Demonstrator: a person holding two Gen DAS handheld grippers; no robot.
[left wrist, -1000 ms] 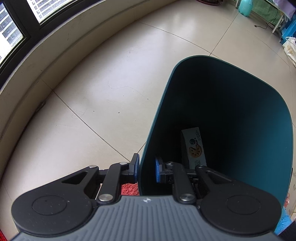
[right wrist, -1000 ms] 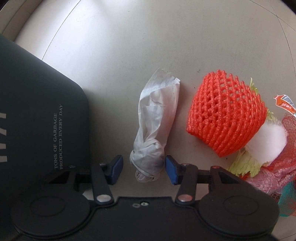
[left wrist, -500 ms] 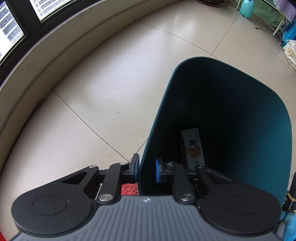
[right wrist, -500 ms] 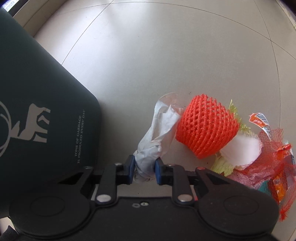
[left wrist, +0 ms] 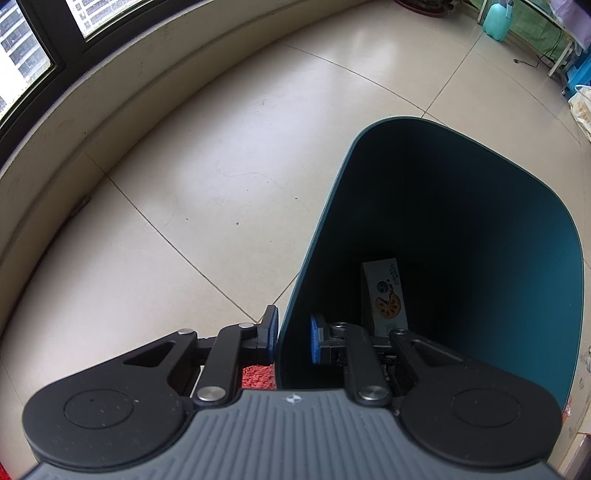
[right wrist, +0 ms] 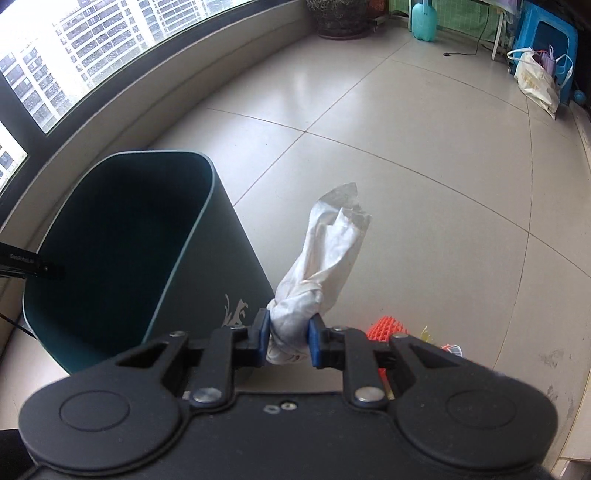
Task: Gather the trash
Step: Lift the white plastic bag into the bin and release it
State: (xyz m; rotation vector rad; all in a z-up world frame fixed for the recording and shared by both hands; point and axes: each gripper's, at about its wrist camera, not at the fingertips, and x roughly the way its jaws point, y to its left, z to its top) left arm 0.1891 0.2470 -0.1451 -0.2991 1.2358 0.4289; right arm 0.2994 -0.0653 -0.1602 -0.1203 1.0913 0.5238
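My left gripper (left wrist: pixel 293 338) is shut on the near rim of the dark teal trash bin (left wrist: pixel 480 206), one pad outside and one inside. A printed snack box (left wrist: pixel 386 295) lies at the bin's bottom. My right gripper (right wrist: pixel 287 341) is shut on a crumpled white paper wad (right wrist: pixel 325 266) and holds it in the air, just right of the bin (right wrist: pixel 122 236). An orange foam fruit net (right wrist: pixel 384 328) and other scraps lie on the floor below, mostly hidden by the gripper.
A curved low wall under windows (right wrist: pixel 147 96) runs behind the bin. A teal jug (right wrist: pixel 424 20), a blue stool (right wrist: pixel 546 40) and a white bag (right wrist: pixel 535 81) stand at the far right. A red mat scrap (left wrist: pixel 258 376) lies under the left gripper.
My right gripper closed on the paper wad and lifted it off the floor, rising until the bin's open top came into view. The left gripper stayed clamped on the bin rim.
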